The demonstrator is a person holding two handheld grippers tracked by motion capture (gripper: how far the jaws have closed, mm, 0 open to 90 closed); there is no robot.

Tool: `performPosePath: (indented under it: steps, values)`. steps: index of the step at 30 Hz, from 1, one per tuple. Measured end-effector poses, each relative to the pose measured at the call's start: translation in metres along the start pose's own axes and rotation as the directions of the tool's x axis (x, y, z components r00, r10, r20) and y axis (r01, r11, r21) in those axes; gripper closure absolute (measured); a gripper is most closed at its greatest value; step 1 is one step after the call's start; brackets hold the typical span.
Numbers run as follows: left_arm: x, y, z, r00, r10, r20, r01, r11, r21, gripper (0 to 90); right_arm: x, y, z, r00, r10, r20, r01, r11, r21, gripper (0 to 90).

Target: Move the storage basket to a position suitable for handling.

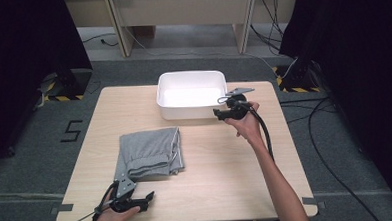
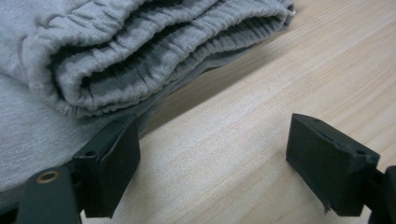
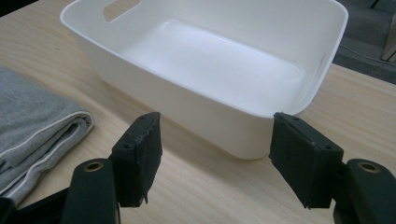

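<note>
Grey folded shorts (image 1: 151, 153) lie at nine o'clock of the white bin (image 1: 192, 94); both grippers' fingers stand apart, empty. Next, I judge: left gripper (image 1: 146, 197) clamps the fold.

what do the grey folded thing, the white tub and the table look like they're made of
Grey folded garment: soft knit fabric, probably cotton jersey, matte, with a gathered ribbed band and limp folds.
White tub: likely moulded plastic, smooth and slightly glossy, with thin walls, rounded corners and a cut-out handle.
Table: pale wood-grain top, matte; solid wood or laminate can't be told.
</note>
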State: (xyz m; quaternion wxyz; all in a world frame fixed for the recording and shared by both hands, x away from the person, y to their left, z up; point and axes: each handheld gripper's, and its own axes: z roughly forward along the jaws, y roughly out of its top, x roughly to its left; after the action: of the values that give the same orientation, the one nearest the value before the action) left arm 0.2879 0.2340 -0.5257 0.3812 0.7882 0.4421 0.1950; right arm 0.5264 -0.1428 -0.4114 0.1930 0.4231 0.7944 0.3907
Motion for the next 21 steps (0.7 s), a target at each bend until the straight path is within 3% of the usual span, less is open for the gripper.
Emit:
performPosePath:
  steps: [8,13,21]
  values:
    - [0.0,-0.001,-0.001,1.0,0.005,0.004,-0.005,1.0,-0.001,16.5,-0.007,0.006,0.005,1.0,0.007,-0.003,-0.007,1.0,0.005,34.7]
    - [0.0,-0.001,-0.002,0.9999,0.009,0.006,-0.009,1.0,0.004,16.5,-0.006,0.007,0.014,0.9998,0.006,-0.02,-0.006,1.0,0.009,34.8]
    - [0.0,-0.001,-0.002,0.9999,0.01,0.006,-0.01,0.9999,0.007,16.5,-0.012,0.004,0.028,0.9999,0.011,-0.01,-0.011,0.999,0.038,34.8]
